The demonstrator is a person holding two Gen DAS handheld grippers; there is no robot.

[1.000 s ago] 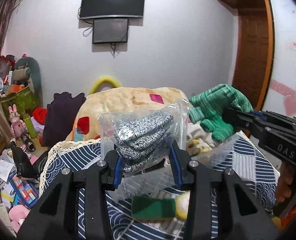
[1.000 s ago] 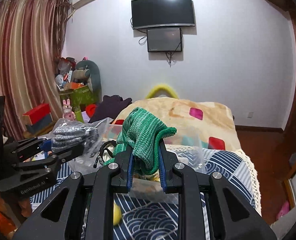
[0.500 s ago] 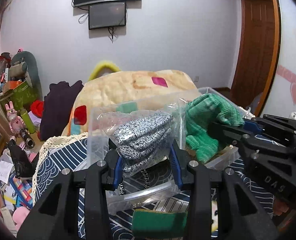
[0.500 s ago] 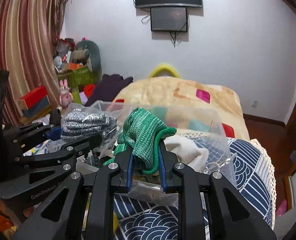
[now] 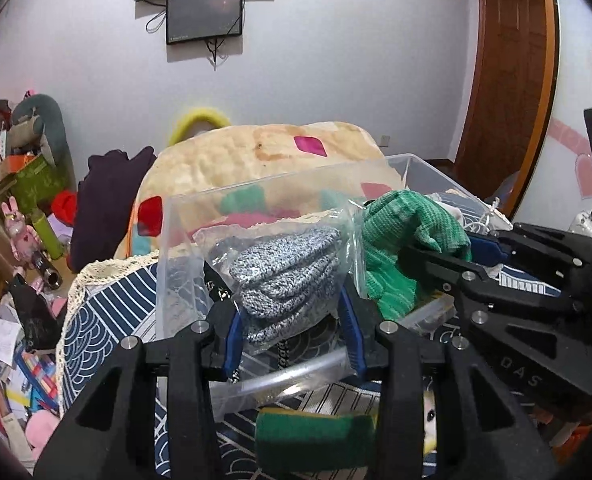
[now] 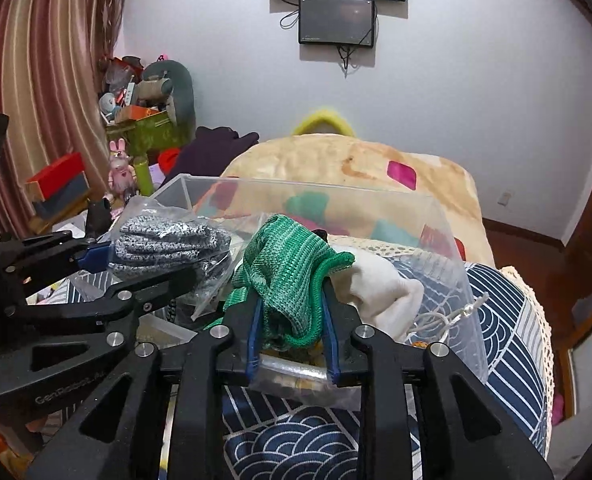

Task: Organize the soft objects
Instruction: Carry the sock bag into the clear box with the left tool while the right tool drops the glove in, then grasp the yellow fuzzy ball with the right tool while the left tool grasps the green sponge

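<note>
The left gripper (image 5: 291, 332) has its blue-padded jaws partly open around a clear plastic bag of grey knitted gloves (image 5: 285, 276). The pads press the bag on both sides, and the jaws have just been easing open a little with the bag between them. The bag hangs over the near left part of a clear plastic storage box (image 5: 183, 216), its lower end down inside the walls.

The right gripper (image 6: 291, 336) has its jaws narrowly apart on a green knitted glove (image 6: 291, 268). They have just been opening, and the glove sits between the pads, which touch it on both sides; how firmly they press I cannot tell. The glove droops over the near wall of the same box, just beside the grey bundle, the two grippers close side by side.

Inside the box, right of the green glove, lies a cream cloth (image 6: 380, 288) with a white cord (image 6: 448, 316) beyond it. The box stands on a navy and white wave-patterned cover (image 6: 308, 444) with a lace edge. A green and yellow sponge (image 5: 316, 436) lies on that cover in front of the box, under the left gripper. Behind is a beige blanket (image 5: 263, 152) with coloured patches, and two screens (image 6: 338, 20) on the wall.
</note>
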